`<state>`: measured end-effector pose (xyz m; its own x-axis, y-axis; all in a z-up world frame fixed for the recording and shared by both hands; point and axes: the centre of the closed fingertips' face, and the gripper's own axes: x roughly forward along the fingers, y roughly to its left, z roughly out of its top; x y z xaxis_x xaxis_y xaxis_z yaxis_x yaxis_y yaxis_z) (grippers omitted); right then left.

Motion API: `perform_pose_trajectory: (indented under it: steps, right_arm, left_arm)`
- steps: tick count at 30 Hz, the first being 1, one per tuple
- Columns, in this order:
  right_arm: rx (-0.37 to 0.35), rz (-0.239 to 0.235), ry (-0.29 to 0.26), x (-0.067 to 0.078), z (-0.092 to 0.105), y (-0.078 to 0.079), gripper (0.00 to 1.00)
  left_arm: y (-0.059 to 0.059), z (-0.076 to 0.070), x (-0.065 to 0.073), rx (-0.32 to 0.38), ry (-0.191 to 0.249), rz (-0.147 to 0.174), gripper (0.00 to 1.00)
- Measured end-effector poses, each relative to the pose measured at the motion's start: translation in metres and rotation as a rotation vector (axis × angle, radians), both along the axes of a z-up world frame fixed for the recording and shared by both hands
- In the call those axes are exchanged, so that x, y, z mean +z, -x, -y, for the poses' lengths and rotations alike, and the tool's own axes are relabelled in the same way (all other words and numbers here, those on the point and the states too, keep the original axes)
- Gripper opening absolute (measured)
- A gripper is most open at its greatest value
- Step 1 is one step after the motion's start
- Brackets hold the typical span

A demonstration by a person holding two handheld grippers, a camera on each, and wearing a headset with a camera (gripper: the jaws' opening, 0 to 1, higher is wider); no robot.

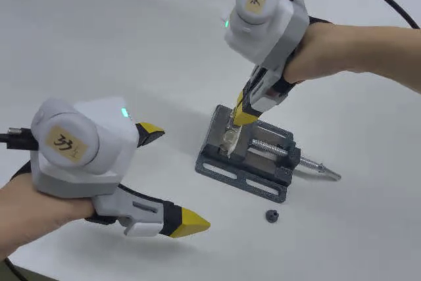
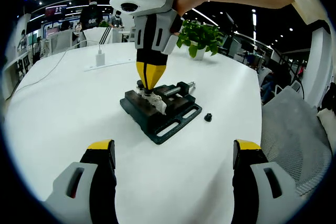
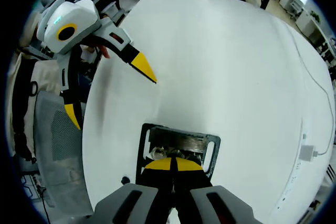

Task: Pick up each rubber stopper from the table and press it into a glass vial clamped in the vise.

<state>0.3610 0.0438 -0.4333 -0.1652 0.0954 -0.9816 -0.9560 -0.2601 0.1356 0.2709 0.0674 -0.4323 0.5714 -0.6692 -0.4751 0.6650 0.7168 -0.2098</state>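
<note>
A dark vise (image 1: 245, 174) (image 2: 168, 121) (image 3: 181, 142) stands on the white table and clamps a clear glass vial (image 1: 230, 140) (image 3: 158, 153). My right gripper (image 1: 242, 118) (image 2: 148, 84) (image 3: 173, 164) comes down from above, shut, with its yellow tips on the vial's top. Whether anything sits between the tips is hidden. One small black rubber stopper (image 1: 272, 215) (image 2: 208, 117) (image 3: 125, 180) lies on the table just off the vise's base. My left gripper (image 1: 174, 176) (image 2: 173, 149) (image 3: 107, 93) hovers open and empty, left of the vise.
The vise's screw handle (image 1: 320, 169) sticks out to the right. A white charger with its cable (image 2: 100, 56) and a potted plant (image 2: 200, 36) sit at the table's far side. A grey chair (image 2: 296, 129) stands by the table edge.
</note>
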Motion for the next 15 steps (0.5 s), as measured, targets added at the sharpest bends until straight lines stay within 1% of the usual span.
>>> perform_pose_trajectory:
  steps: [1, 2, 3, 4, 5, 6, 7, 8, 10, 12, 13, 15]
  right_arm:
    - [-0.013, -0.001, 0.014, 0.0, 0.0, 0.0, 0.0]
    - [0.009, 0.007, 0.02, 0.0, 0.0, -0.002, 0.0]
    - [-0.005, 0.009, 0.025, -0.001, 0.001, -0.001, 0.0]
    - [0.034, 0.026, 0.034, -0.001, 0.002, -0.004, 0.0]
    - [0.009, 0.022, 0.036, -0.001, 0.001, -0.003, 0.0]
    - [0.016, 0.025, 0.04, 0.0, 0.001, -0.002, 0.0]
    - [0.005, 0.023, 0.041, 0.0, 0.001, -0.003, 0.0]
    - [-0.02, 0.021, 0.042, 0.001, 0.002, 0.0, 0.0]
    - [-0.005, 0.03, 0.027, 0.002, 0.003, 0.002, 0.0]
    - [-0.047, 0.028, 0.004, 0.001, 0.001, 0.0, 0.0]
    - [-0.043, 0.033, -0.001, 0.001, 0.002, 0.0, 0.0]
    - [0.006, 0.076, -0.019, 0.002, 0.001, 0.003, 0.0]
  left_arm:
    - [0.0, 0.0, 0.002, 0.0, -0.001, 0.003, 0.92]
    - [-0.001, 0.0, 0.004, 0.001, -0.002, 0.006, 0.92]
    - [-0.001, 0.0, 0.005, 0.002, -0.003, 0.009, 0.92]
    - [-0.001, 0.0, 0.008, 0.002, -0.007, 0.015, 0.92]
    - [-0.001, -0.001, 0.01, 0.003, -0.008, 0.018, 0.92]
    - [-0.001, -0.001, 0.012, 0.005, -0.009, 0.02, 0.92]
    - [-0.001, -0.001, 0.014, 0.007, -0.01, 0.025, 0.92]
    - [-0.001, -0.001, 0.016, 0.007, -0.012, 0.029, 0.92]
    - [0.0, -0.002, 0.02, 0.011, -0.018, 0.038, 0.92]
    - [0.003, -0.002, 0.024, 0.009, -0.024, 0.044, 0.91]
    - [0.003, -0.002, 0.026, 0.009, -0.026, 0.049, 0.91]
    - [0.006, -0.002, 0.029, 0.002, -0.03, 0.054, 0.91]
